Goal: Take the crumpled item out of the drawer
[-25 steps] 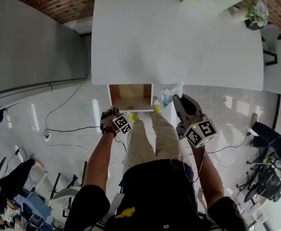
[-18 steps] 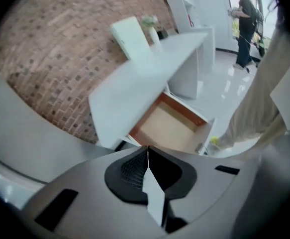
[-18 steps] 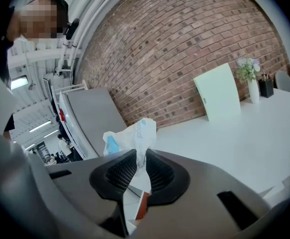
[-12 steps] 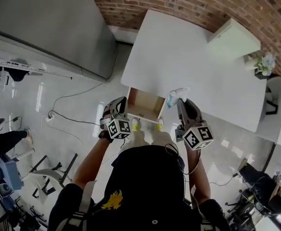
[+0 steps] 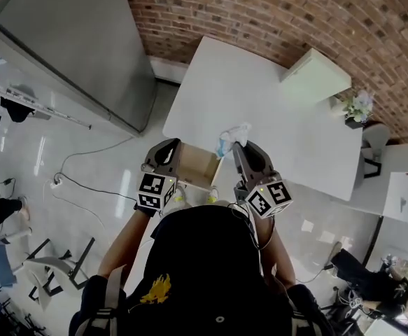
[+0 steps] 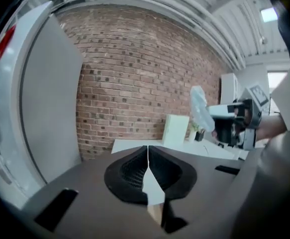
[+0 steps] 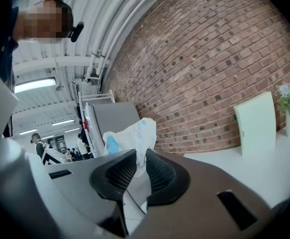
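The crumpled white and blue plastic bag (image 5: pixel 233 137) hangs above the white table's near edge, pinched in my right gripper (image 5: pixel 240 152). The right gripper view shows the bag (image 7: pixel 130 136) sticking up out of the right gripper (image 7: pixel 137 158), whose jaws are closed on its lower part. The wooden drawer (image 5: pixel 197 165) stands pulled out under the table edge, between my two grippers. My left gripper (image 5: pixel 165 152) is held up at the drawer's left. In its own view the left gripper (image 6: pixel 147 151) has its jaws pressed together with nothing in them. That view also catches the bag (image 6: pixel 200 106) at the right.
The white table (image 5: pixel 259 103) stands against a brick wall (image 5: pixel 273 12) and carries a pale box (image 5: pixel 314 77) and a flower vase (image 5: pixel 357 107). A grey cabinet (image 5: pixel 71 40) stands to the left. A cable (image 5: pixel 85 180) lies on the shiny floor.
Both grippers have risen from drawer height to above the table edge. The bag went up with the right gripper. The left gripper rolled and left the drawer front.
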Demonstrator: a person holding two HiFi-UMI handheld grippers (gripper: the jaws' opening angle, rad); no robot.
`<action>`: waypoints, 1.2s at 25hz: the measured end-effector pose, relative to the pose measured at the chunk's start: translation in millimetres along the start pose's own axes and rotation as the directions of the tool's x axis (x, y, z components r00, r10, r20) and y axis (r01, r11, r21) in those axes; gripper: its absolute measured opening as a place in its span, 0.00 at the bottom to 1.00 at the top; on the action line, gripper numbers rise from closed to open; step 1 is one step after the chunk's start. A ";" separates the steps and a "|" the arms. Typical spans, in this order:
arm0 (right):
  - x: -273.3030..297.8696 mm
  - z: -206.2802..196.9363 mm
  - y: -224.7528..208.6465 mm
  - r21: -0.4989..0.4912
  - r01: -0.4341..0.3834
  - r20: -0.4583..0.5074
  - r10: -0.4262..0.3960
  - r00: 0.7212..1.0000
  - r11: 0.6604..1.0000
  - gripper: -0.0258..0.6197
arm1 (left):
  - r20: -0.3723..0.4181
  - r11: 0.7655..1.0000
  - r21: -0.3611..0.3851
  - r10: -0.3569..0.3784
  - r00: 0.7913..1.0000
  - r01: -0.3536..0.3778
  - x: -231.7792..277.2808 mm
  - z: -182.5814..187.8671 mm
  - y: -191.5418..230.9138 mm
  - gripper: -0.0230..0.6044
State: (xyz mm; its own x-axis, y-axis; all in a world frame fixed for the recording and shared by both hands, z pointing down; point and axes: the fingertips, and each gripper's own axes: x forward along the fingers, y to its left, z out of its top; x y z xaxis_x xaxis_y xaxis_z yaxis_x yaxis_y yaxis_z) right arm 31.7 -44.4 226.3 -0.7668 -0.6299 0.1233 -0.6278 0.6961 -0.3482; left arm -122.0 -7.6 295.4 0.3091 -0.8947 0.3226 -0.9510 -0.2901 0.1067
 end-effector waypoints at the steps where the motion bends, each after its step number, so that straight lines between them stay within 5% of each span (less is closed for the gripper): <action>1: 1.2 2.4 2.7 -0.010 -0.008 -0.002 0.008 1.000 1.000 0.17 | 0.018 0.998 -0.051 -0.026 0.999 0.027 -0.7 4.5 -5.1 0.07; 10: 0.5 14.8 -8.0 -0.039 0.033 -0.012 -0.034 0.999 0.999 0.17 | 0.137 0.938 -0.298 -0.139 0.981 0.175 -9.5 36.1 -24.7 0.07; 14: -9.2 10.9 -35.7 0.198 0.062 0.032 -0.070 0.997 0.978 0.17 | 0.145 0.914 -0.347 -0.170 0.975 0.211 -16.2 37.7 -27.5 0.08; 16: -18.4 8.8 -51.9 0.304 0.090 0.054 -0.111 0.992 0.948 0.17 | 0.143 0.910 -0.354 -0.176 0.974 0.217 -19.0 38.0 -29.4 0.08; 24: -46.1 8.8 -70.9 0.314 0.155 0.054 -0.181 0.982 0.937 0.17 | 0.120 0.889 -0.401 -0.187 0.975 0.220 -27.1 37.9 -38.3 0.07; 30: -48.0 3.1 -69.5 0.312 0.157 0.042 -0.179 0.983 0.937 0.17 | 0.096 0.921 -0.325 -0.195 0.976 0.216 -36.9 38.7 -35.9 0.07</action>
State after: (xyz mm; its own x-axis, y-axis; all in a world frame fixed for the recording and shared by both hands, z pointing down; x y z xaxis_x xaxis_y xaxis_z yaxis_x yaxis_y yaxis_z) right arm 112.5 -63.5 241.7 -0.6359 -0.7582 0.1441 -0.6670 0.4460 -0.5968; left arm -99.3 22.7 243.4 0.4871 -0.8492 0.2039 -0.8084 -0.3501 0.4732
